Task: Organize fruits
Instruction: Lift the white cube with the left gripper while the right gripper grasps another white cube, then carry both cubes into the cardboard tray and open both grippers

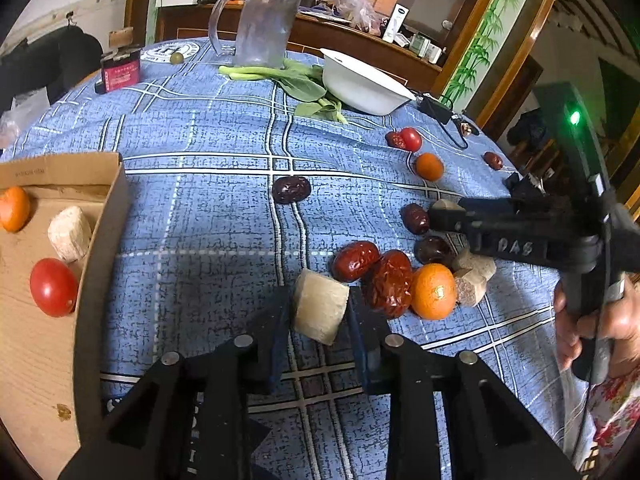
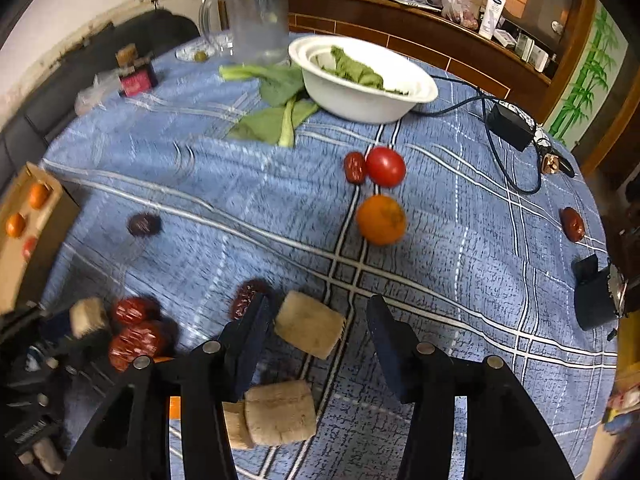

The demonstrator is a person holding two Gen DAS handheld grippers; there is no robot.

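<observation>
My left gripper [image 1: 319, 312] is shut on a pale beige chunk [image 1: 320, 306] just above the blue tablecloth. Beside it lie red dates [image 1: 355, 261], a small orange [image 1: 433, 291] and more beige chunks [image 1: 472, 276]. A cardboard box [image 1: 100, 216] at the left holds an orange [image 1: 14, 208], a beige chunk [image 1: 70, 234] and a tomato [image 1: 53, 287]. My right gripper [image 2: 318, 320] is open over a beige chunk [image 2: 310, 324]; a second chunk [image 2: 280, 412] lies below it. A tomato [image 2: 385, 167], a date [image 2: 354, 167] and an orange [image 2: 381, 219] lie farther out.
A white bowl [image 2: 360, 100] with greens, loose green leaves [image 2: 276, 120] and a clear jug [image 1: 262, 26] stand at the back. A black adapter with cable [image 2: 510, 124] lies at the right. A dark date [image 1: 291, 189] lies mid-table. A pink-labelled box [image 1: 120, 70] stands far left.
</observation>
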